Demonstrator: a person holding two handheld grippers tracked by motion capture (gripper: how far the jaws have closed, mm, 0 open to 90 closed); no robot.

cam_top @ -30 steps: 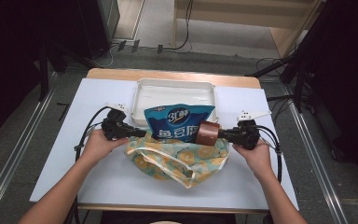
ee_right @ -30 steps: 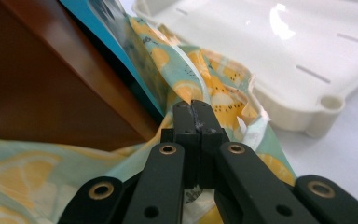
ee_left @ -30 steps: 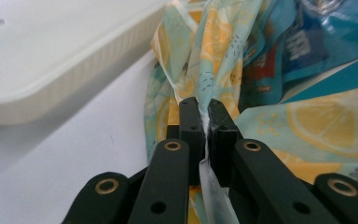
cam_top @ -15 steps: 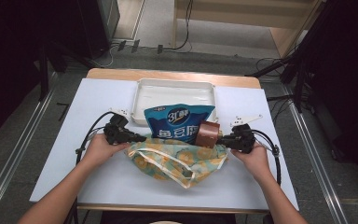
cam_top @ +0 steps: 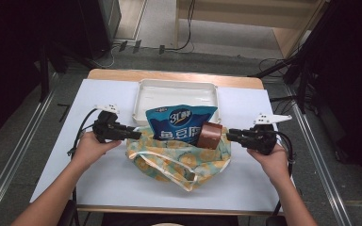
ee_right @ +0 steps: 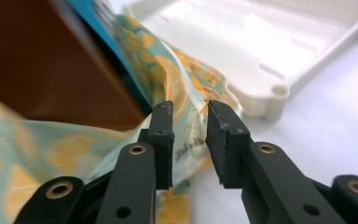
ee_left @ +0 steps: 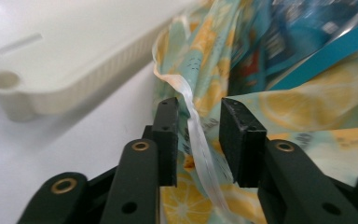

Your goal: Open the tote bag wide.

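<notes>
Both hands have drawn apart since a second ago: the left claw sits further out to the left of the cloth bag, and the right claw has pulled back to the right, so the bag's mouth now lies spread wider across the table.

In the high view, the cloth bag, printed with yellow lemon slices on pale green, lies flat on the white table just in front of the white tray. A blue snack packet rests on the bag's upper part, its top edge overlapping the tray's near rim. A brown box lies just beside the packet on its right, also on the bag.

In the left gripper view, the left claw stands at a narrow gap, with the bag's pale hem strip running between the jaws; whether the pads press on it cannot be told. The tray's ribbed wall shows to the upper left.

In the right gripper view, the right claw is likewise narrowly parted, with a fold of the bag lying between the jaws. The brown box shows at upper left, and the tray's corner just beyond the claw.
</notes>
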